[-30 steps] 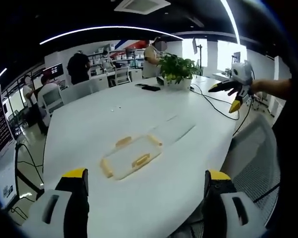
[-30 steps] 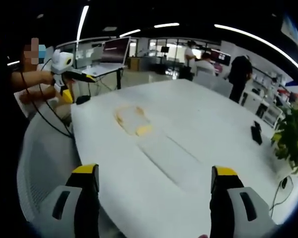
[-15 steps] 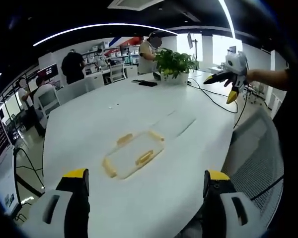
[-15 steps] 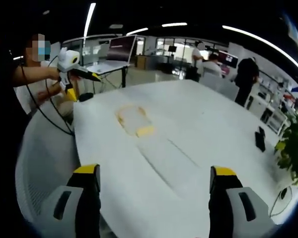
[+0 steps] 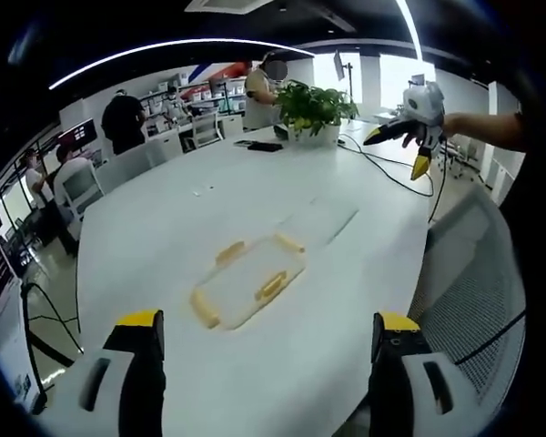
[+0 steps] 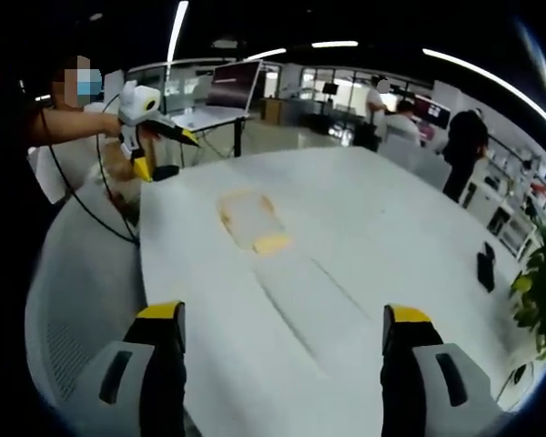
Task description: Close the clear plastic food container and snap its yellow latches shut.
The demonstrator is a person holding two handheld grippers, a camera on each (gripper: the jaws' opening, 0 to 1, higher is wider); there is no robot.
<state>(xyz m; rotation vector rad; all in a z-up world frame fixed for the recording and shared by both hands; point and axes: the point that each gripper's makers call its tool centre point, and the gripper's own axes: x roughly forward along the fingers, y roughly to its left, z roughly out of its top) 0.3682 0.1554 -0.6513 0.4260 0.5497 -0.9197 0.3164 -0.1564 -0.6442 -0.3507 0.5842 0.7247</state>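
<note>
In the left gripper view the left gripper (image 5: 264, 387) has its yellow-tipped fingers (image 5: 141, 360) spread wide, holding nothing, raised above the near edge of the white tabletop (image 5: 164, 218). Ahead of them the clear plastic food container (image 5: 246, 282) lies flat on the tabletop, its yellow latches (image 5: 271, 285) standing out from its sides, and its clear lid (image 5: 323, 221) lies just beyond it, apart from the container. In the right gripper view the right gripper (image 6: 282, 382) likewise has its fingers (image 6: 409, 355) spread and empty over the tabletop edge, well short of the container. Farther off, a potted plant (image 5: 311, 109) and a dark phone (image 5: 259, 146) sit on the far end of the tabletop, and people stand and sit in the office beyond.
</note>
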